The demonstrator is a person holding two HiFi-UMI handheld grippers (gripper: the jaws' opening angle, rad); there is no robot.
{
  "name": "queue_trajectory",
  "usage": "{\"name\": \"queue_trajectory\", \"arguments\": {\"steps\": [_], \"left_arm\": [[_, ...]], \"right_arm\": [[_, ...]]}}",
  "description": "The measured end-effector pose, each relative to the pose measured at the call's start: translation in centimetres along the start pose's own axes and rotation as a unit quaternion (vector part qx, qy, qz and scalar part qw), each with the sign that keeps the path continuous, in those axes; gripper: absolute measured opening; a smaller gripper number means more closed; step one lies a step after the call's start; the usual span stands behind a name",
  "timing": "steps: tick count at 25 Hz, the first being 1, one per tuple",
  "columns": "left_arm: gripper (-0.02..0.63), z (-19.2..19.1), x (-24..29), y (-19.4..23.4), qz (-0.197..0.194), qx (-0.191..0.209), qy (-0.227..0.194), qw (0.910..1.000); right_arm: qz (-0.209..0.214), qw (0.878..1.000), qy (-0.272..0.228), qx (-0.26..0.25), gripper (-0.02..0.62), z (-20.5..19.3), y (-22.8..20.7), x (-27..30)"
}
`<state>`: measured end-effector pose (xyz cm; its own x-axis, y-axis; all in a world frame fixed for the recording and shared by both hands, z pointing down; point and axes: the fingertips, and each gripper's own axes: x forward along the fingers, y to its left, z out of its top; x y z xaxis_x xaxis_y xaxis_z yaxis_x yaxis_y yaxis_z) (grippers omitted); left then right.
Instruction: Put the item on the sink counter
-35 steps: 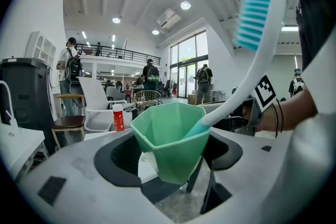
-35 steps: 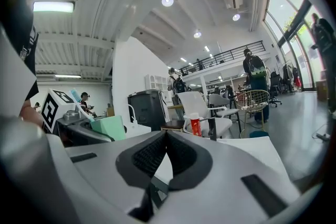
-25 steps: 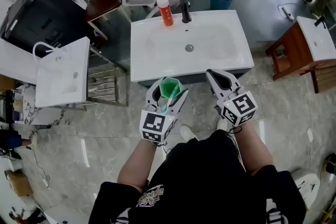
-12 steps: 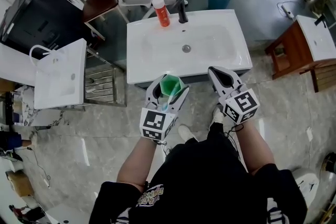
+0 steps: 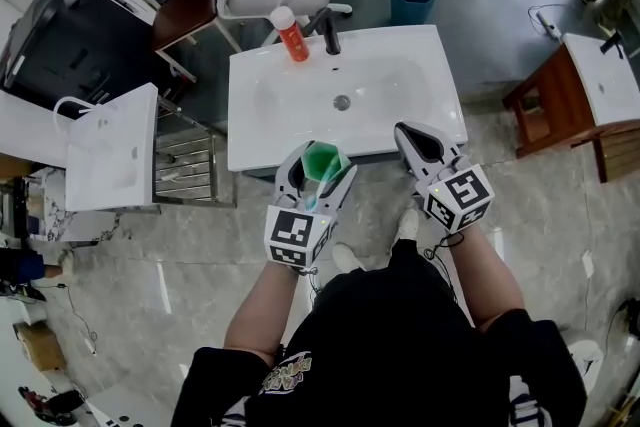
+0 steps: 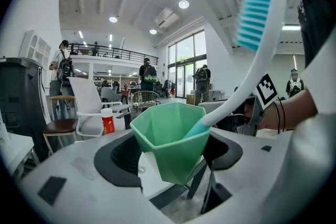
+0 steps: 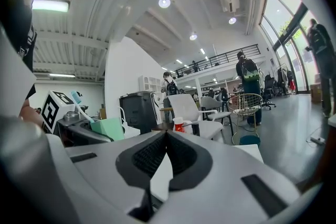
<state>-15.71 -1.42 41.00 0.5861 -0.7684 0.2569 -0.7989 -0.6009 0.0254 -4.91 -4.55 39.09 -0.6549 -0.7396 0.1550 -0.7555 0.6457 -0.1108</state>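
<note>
Green cup [image 6: 170, 144], toothbrush [image 6: 255, 23] standing in it: clamped between the jaws of left gripper [image 5: 318, 165], held aloft near the front edge of the sink counter [image 5: 262, 130], which lies at 12 o'clock. Not yet set down. Right gripper [image 5: 418, 143] closed, empty. Judged remaining: reach forward, place, release. Bottle [image 5: 290, 33] and tap [image 5: 329, 27] at the far rim.

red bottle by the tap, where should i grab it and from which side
Grip the red bottle around its straight round body, below the white cap. It stands upright at the sink's back edge with the tap close beside it, so probably come from the front with the right gripper, empty but shut; the left gripper holds the cup.
</note>
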Motion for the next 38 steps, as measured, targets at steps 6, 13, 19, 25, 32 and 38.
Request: {"name": "queue_trajectory", "arguments": {"steps": [6, 13, 19, 25, 32, 38], "left_arm": [[0.336, 0.7, 3.2, -1.7, 0.007, -0.003, 0.001, 1.0000], [0.335, 1.7, 7.3, -3.4, 0.011, -0.002, 0.003, 0.9999], [0.336, 2.5, 10.8, -4.6, 0.021, -0.002, 0.002, 0.9998], [0.336, 3.3, 13.7, -5.4, 0.035, -0.003, 0.004, 0.9994], [0.336, 4.1, 15.9, -6.2, 0.047, 0.001, 0.007, 0.9988], [0.336, 4.2, 17.4, -6.6, 0.046, 0.009, 0.012, 0.9988]], "right_arm": [[0.005, 1.000, -0.005, -0.003, 0.054, 0.8, -3.7, -0.8], [0.010, 1.000, -0.008, -0.002, 0.054, 1.3, -8.2, -1.4], [0.018, 1.000, -0.008, -0.001, 0.054, 1.3, -11.9, -1.8], [0.033, 0.999, -0.008, -0.003, 0.054, 1.8, -15.0, -1.8], [0.050, 0.999, -0.009, -0.005, 0.054, 2.3, -16.8, -1.7], [0.047, 0.999, -0.014, 0.000, 0.054, 2.5, -18.1, -1.9]]}}
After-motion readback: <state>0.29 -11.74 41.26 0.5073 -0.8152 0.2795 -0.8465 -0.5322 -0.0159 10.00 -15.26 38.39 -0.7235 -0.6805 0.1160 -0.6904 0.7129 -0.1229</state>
